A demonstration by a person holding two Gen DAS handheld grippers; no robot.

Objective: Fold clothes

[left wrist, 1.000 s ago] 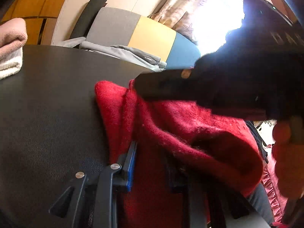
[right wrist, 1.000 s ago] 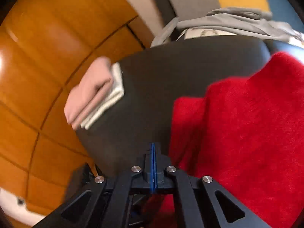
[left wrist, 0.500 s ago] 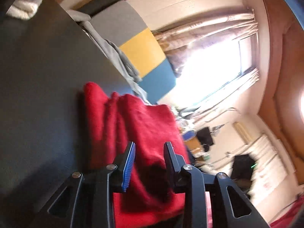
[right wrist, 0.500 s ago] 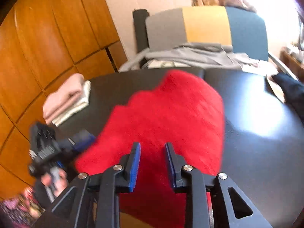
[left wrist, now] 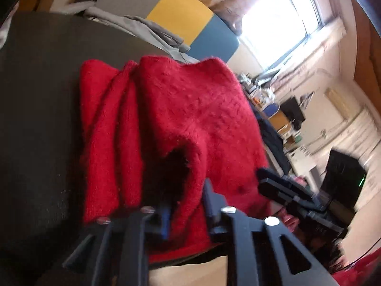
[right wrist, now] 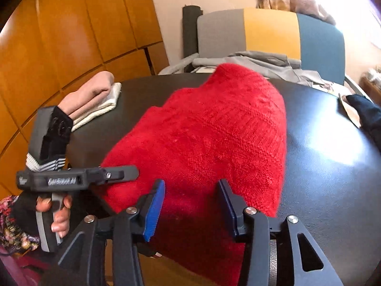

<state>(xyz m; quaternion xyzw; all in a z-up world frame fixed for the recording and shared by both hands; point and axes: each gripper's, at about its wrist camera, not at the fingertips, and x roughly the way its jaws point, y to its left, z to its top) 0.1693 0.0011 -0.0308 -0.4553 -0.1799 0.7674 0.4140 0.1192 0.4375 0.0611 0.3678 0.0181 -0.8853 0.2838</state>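
Observation:
A red knit sweater [right wrist: 209, 138] lies on the round black table [right wrist: 333, 166], its near edge hanging over the table's front. In the left wrist view the sweater [left wrist: 185, 109] is bunched in folds with a raised fold of its near edge lying between my left fingers. My left gripper [left wrist: 188, 205] is open around that fold; it also shows in the right wrist view [right wrist: 128, 174] at the sweater's left edge. My right gripper [right wrist: 190, 205] is open, its jaws wide apart just above the sweater's near edge.
A folded pink and cream stack [right wrist: 95, 97] sits at the table's far left. A grey, yellow and blue chair [right wrist: 269, 33] with grey cloth stands behind. A dark garment [right wrist: 364, 112] lies at the table's right edge. Wooden panels [right wrist: 71, 35] are on the left.
My right gripper opened, let go of the sweater and drew back to its near edge. My left gripper opened too and now straddles a fold of the near edge.

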